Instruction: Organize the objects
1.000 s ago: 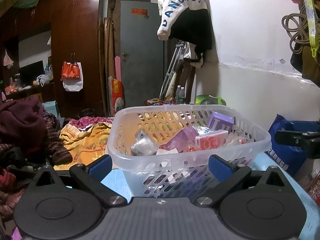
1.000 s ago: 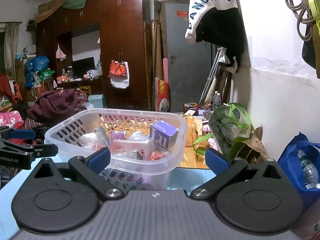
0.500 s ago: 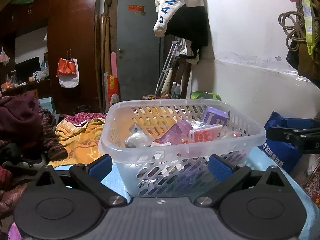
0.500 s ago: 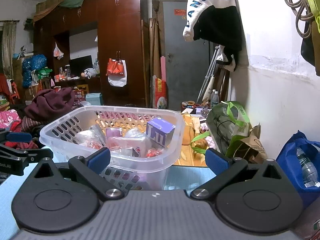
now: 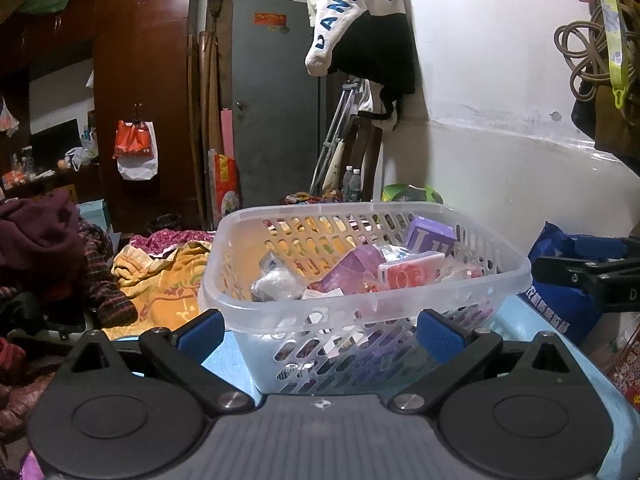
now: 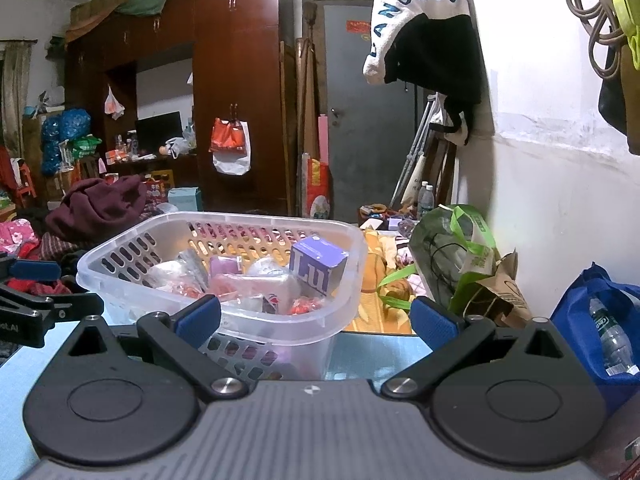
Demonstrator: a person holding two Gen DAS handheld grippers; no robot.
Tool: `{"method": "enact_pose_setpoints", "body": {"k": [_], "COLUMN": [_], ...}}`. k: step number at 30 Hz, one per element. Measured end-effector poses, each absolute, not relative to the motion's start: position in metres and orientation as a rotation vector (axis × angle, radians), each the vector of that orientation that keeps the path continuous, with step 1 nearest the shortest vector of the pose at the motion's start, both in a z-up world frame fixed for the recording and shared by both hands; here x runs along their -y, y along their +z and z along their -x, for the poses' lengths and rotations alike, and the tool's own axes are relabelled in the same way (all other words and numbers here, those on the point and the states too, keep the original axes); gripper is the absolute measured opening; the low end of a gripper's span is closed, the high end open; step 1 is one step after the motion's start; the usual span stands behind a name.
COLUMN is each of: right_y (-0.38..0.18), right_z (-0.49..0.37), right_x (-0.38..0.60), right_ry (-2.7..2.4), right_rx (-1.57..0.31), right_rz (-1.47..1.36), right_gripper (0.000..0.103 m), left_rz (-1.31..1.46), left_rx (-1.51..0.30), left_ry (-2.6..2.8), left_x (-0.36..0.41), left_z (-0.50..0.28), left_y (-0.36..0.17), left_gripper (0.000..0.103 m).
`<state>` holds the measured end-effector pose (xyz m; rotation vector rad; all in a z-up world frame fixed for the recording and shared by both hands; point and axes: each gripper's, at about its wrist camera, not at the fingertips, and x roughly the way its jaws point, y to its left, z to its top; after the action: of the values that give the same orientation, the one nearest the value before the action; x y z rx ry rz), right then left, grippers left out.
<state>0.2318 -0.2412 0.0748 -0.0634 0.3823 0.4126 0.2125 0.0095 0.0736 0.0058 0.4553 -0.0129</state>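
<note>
A clear plastic basket stands on the light blue table right in front of me. It holds a purple box, a pink packet, a purple pouch and a clear wrapped item. My left gripper is open and empty just before the basket's near wall. In the right wrist view the basket sits left of centre, with the purple box inside. My right gripper is open and empty at the basket's right corner.
A blue bag with a bottle and a green bag stand by the white wall on the right. Piled clothes and a yellow cloth lie to the left. A wardrobe and a grey door stand behind.
Both grippers have drawn back a little from the basket and stayed open. The basket sits lower and slightly farther in both views.
</note>
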Motion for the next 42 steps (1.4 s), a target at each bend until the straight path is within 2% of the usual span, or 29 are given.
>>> {"method": "enact_pose_setpoints", "body": {"k": [42], "right_y": [0.0714], "right_z": [-0.227], "right_x": [0.2337], "right_ry": [0.395], "right_rx": [-0.367], "right_rz": [0.087], "right_gripper": [0.103], "left_rz": [-0.028], "left_rx": [-0.442], "left_ry": [-0.022], "left_x": [-0.0029], "left_z": [-0.209], "left_y": [0.0751], "left_gripper": [0.103]}}
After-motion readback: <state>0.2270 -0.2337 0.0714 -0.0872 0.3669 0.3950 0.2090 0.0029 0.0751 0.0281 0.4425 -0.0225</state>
